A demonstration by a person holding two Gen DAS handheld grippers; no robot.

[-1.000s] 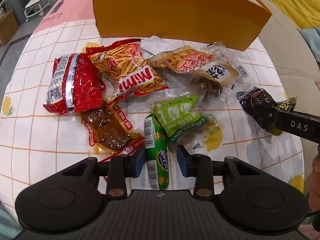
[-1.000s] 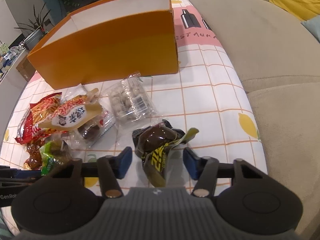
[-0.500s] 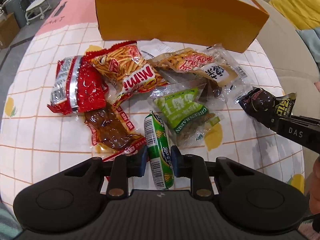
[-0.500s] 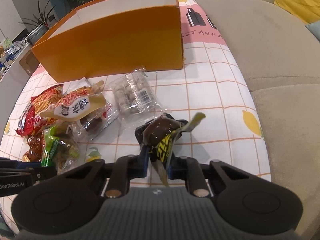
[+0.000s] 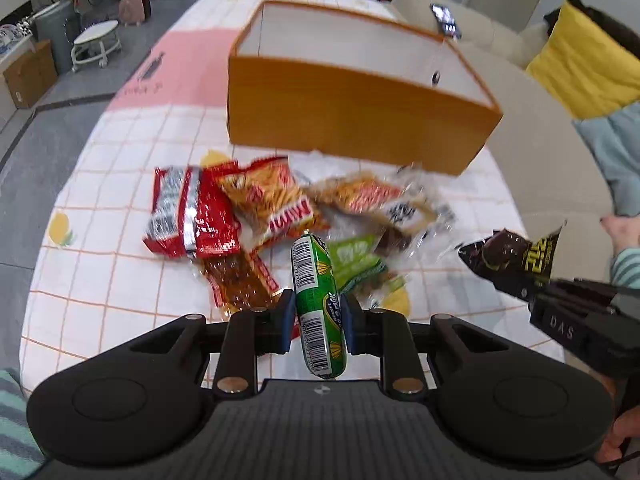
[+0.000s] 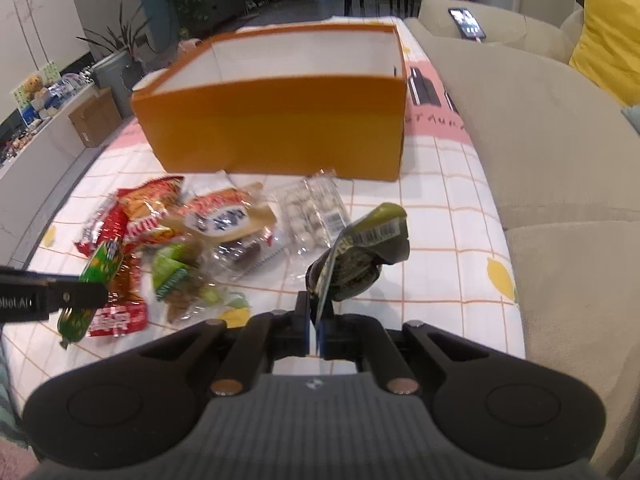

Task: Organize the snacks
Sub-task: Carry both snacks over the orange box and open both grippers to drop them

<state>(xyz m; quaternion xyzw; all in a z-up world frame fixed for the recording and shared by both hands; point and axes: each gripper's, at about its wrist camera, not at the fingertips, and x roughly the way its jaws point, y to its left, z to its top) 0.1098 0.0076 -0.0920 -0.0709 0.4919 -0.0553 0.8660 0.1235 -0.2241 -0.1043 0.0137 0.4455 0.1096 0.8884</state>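
Both tools (clamped) lifted: green sausage (image 5: 319, 304), dark packet (image 6: 362, 256), seemingly airborne.

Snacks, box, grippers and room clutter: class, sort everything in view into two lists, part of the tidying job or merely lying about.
Part of the job:
- orange box
- green sausage stick, clamped in the left gripper
- dark snack packet, clamped in the right gripper
- Mimi snack bag
- red foil packet

Lying about:
- phone
- yellow cushion
- white stool
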